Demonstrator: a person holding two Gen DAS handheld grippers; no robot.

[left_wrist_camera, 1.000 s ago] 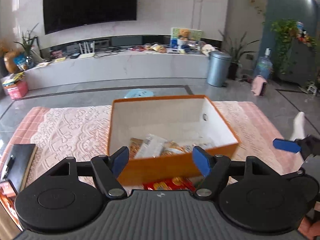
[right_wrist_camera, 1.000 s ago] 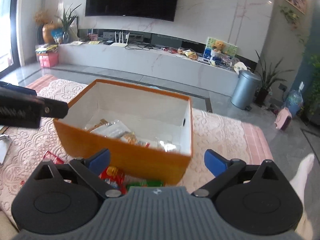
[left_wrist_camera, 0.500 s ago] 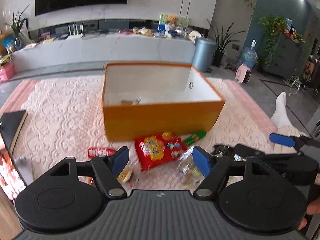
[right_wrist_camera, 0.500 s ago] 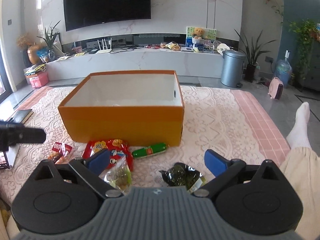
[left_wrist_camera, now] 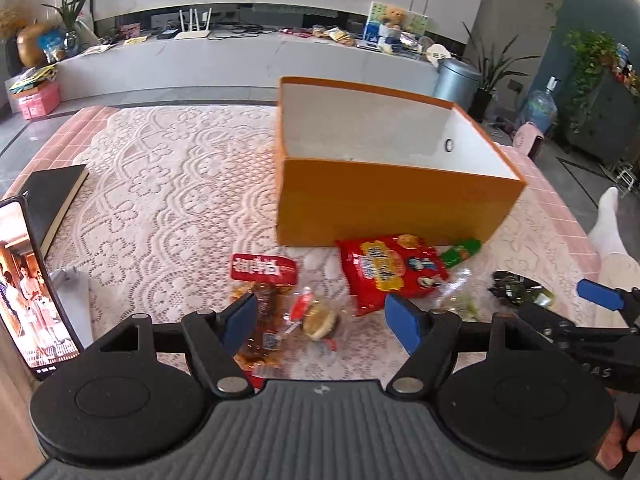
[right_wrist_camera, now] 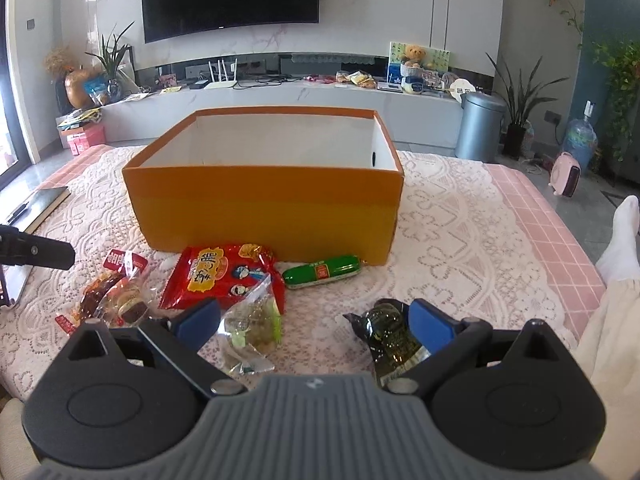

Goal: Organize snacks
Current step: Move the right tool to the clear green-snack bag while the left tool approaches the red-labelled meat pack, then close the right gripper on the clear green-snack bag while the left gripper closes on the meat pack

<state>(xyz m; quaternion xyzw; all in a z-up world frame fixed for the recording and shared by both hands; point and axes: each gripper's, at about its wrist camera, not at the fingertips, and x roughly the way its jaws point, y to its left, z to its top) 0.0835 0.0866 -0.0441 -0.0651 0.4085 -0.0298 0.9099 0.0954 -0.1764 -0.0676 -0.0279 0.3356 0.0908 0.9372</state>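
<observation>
- Orange cardboard box (right_wrist_camera: 264, 204), white inside, open top, sits upright on a pink lace cloth (right_wrist_camera: 452, 248) covering the table; its interior floor is hidden behind the near wall in both views.
- Snacks lie in a loose row on the cloth just near of the box's near wall, none inside it as far as can be seen.
- Red snack bag (right_wrist_camera: 224, 276) lies flat, its far edge almost touching the box's near wall; green sausage stick (right_wrist_camera: 322, 272) is just right of it, close to the box's near right corner.
- Clear packet of pale green pieces (right_wrist_camera: 252, 324) overlaps the red bag's near right corner.
- Dark green packet (right_wrist_camera: 390, 332) lies apart to the right, bare lace around its far and right sides.
- Small wrapped cake (left_wrist_camera: 318, 320) and brown sauce-coloured packet (left_wrist_camera: 260, 320) crowd together at the left end, with a small red packet (left_wrist_camera: 264, 268) just beyond them.
- Left gripper (left_wrist_camera: 322, 320): jaws released, wide apart, gripping nothing; the cake and brown packet lie between them in its view.
- Right gripper (right_wrist_camera: 316, 322): jaws released, wide, the clear packet by the left finger, the dark packet by the right; no contact visible.
- Open lace lies left of the box up to a black notebook (left_wrist_camera: 52, 200) at the table's left edge; a phone (left_wrist_camera: 32, 288) stands near left.
- A socked foot (right_wrist_camera: 618, 236) shows beyond the table's right edge.
</observation>
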